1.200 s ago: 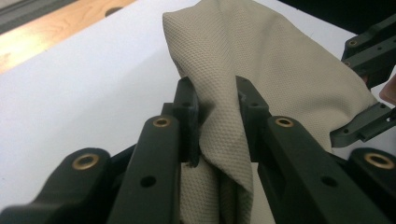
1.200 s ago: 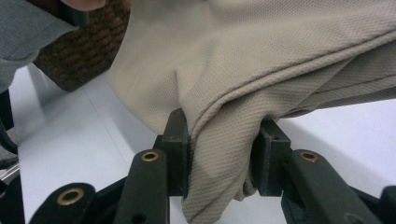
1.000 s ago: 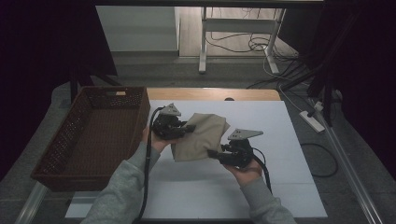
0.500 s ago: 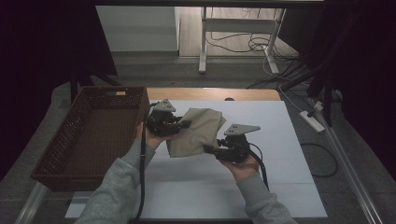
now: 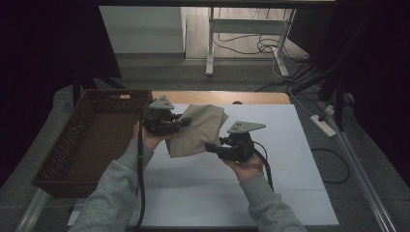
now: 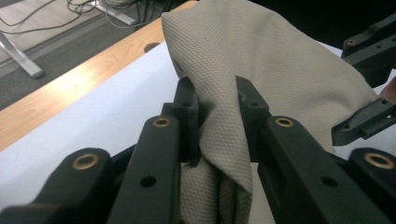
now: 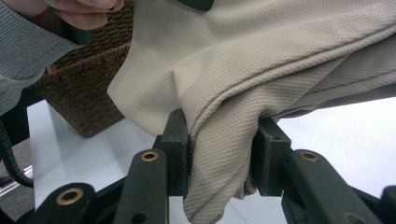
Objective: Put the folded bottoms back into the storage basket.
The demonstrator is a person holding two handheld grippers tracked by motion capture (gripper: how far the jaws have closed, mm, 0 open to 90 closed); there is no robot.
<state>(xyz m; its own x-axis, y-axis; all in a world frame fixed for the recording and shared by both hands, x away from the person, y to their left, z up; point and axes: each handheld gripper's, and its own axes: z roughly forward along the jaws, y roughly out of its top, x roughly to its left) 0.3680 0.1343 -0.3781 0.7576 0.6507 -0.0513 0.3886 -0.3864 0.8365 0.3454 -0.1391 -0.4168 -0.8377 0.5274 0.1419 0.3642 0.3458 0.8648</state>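
Left of the cloth: wicker basket (image 5: 92, 140), on the table (image 5: 300, 183). Beige folded cloth (image 5: 198, 130) held just above the table, beside the basket. Left gripper (image 5: 181, 122) and right gripper (image 5: 212, 146), 2 in all, both clamped on cloth edges. Step in hand, probably: carrying toward the basket. Next: swung leftward over its rim, grips kept.

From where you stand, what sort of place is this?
Probably a lab or workshop set up for recording, not a home. A white work table stands amid dark curtains, loose cables trail over the floor, and a power strip lies beside the table.
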